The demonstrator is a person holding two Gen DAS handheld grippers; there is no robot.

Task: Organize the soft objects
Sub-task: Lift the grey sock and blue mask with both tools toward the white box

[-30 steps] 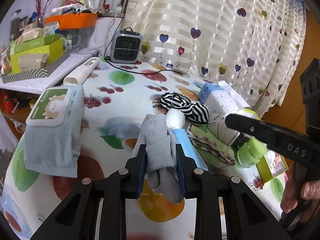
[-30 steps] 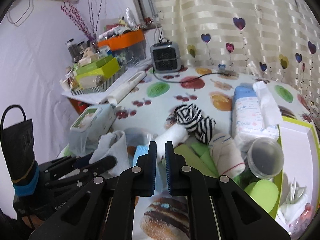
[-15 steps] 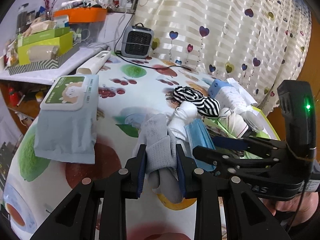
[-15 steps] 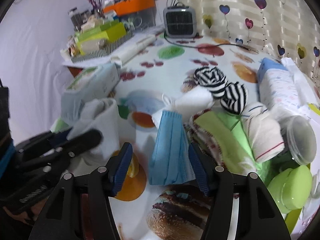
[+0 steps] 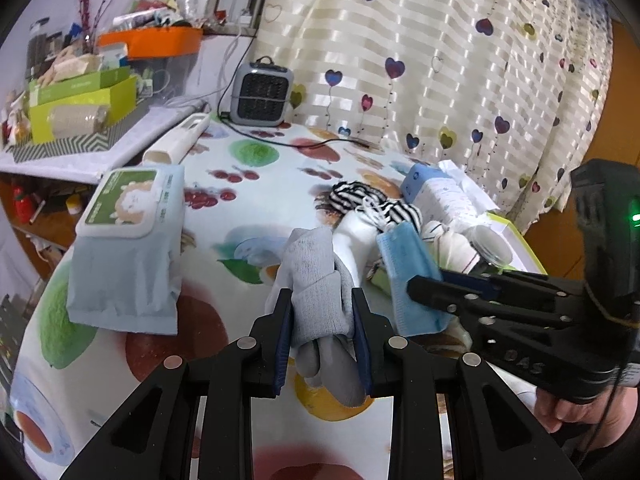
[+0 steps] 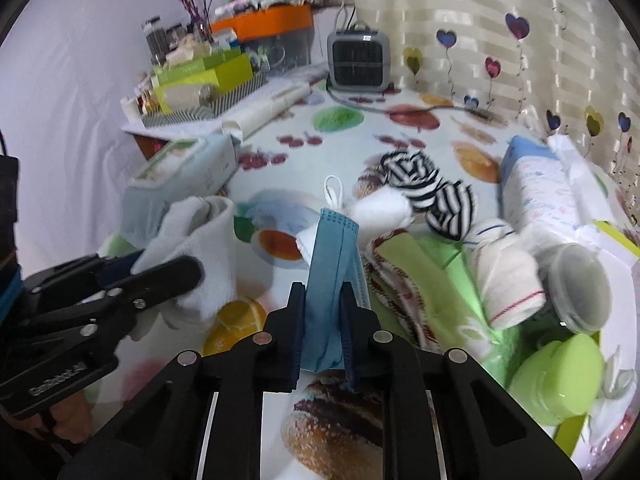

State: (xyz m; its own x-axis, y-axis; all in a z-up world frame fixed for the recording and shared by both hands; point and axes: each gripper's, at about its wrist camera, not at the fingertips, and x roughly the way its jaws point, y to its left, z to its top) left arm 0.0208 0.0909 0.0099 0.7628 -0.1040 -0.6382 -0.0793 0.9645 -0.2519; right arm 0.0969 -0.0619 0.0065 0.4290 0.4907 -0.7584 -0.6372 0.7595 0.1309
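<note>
My left hand-held gripper (image 5: 322, 316) is clamped on a grey sock (image 5: 316, 280), a soft ribbed knit bunched into a thick roll that bulges above and droops below the pads. My right hand-held gripper (image 6: 322, 320) pinches a blue mask (image 6: 336, 276), thin pleated fabric folded lengthwise, its white ear loop (image 6: 334, 192) curling at the far end. I hold both just above the worktop (image 5: 260, 160), a glossy cloth printed with fruit. Beyond the mask lie a white rolled sock (image 6: 380, 210), a striped black-and-white bundle (image 6: 424, 188) and a cream roll with a red line (image 6: 508, 280), resting on a flat green cloth (image 6: 432, 276). Left of the sock I see a soft rectangular wipes pack (image 5: 124, 248) with a hard white lid. A round clear tub (image 6: 576, 276) and a smooth green lid (image 6: 556, 376) sit at the right
</note>
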